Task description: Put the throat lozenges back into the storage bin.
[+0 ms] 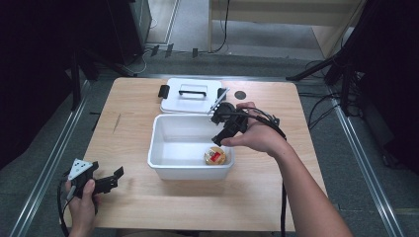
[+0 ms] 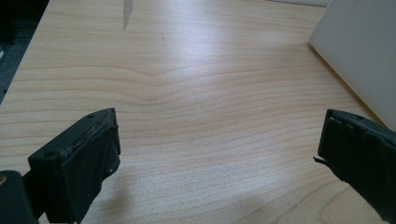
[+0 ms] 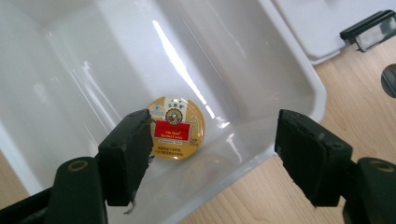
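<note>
Inside white rectangular plastic bin (image 1: 163,148): round gold tin with red label (image 3: 176,128), lying flat. Right gripper (image 3: 212,154) above, jaws wide, empty. Left gripper (image 2: 219,154) over wooden desk (image 2: 196,93), jaws wide, empty.

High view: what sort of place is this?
Probably a lab recording setup, not a home: a bare wooden table ringed by dark stands, loose cables on grey carpet, and a white bin as prop.
</note>
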`<act>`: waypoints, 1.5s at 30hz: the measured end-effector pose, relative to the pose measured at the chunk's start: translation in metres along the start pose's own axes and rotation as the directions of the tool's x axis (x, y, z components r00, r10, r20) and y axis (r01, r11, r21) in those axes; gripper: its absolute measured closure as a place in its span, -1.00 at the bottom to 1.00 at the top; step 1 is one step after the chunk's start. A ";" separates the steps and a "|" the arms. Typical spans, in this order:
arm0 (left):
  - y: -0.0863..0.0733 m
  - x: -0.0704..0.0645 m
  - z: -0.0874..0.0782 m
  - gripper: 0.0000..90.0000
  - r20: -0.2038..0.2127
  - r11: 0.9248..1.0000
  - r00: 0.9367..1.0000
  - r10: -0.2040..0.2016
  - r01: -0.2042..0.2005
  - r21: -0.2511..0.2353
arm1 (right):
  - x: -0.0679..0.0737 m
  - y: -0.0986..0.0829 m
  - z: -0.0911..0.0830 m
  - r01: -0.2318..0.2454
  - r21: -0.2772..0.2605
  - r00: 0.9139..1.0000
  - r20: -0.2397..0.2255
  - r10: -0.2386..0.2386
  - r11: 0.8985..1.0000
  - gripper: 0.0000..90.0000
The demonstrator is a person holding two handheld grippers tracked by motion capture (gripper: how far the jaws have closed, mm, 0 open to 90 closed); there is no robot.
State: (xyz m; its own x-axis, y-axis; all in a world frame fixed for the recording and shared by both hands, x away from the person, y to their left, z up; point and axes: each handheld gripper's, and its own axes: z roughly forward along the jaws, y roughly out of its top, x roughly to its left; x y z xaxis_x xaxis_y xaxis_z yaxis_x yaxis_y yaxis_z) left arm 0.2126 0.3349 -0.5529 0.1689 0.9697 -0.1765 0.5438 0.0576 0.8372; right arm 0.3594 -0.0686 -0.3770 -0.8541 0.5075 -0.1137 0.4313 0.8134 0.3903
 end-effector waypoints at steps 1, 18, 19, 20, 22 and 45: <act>0.000 0.000 0.000 -1.00 -0.001 1.000 1.000 0.002 -0.002 -0.001 | -0.001 -0.001 -0.002 -0.004 -0.005 1.000 0.002 0.004 1.000 -0.38; 0.000 0.000 0.000 -1.00 -0.001 1.000 1.000 0.006 -0.006 0.002 | -0.025 -0.035 -0.033 -0.090 -0.060 0.994 0.059 0.093 0.994 -0.45; 0.000 0.000 0.000 -1.00 -0.001 1.000 1.000 0.010 -0.010 0.004 | -0.026 -0.037 -0.033 -0.095 -0.062 0.993 0.064 0.099 0.993 -0.46; 0.000 0.000 -0.001 -1.00 -0.002 1.000 1.000 0.009 -0.009 0.004 | -0.027 -0.041 -0.033 -0.108 -0.066 0.991 0.072 0.113 0.992 -0.46; 0.000 0.000 -0.001 -1.00 0.000 1.000 1.000 0.010 -0.010 0.005 | -0.030 -0.047 -0.033 -0.121 -0.068 0.989 0.076 0.126 0.990 -0.47; 0.000 0.000 -0.002 -1.00 -0.012 1.000 1.000 0.005 -0.005 0.001 | -0.056 -0.148 -0.014 -0.341 -0.208 0.924 0.104 0.368 0.917 -0.85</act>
State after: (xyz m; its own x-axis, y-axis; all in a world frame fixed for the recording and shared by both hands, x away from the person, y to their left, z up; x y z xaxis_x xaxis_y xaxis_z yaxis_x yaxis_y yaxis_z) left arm 0.2110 0.3348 -0.5524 0.1621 0.9727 -0.1661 0.5441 0.0523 0.8374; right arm 0.3399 -0.2214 -0.4156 -0.6007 0.7975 -0.0565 0.6262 0.5132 0.5870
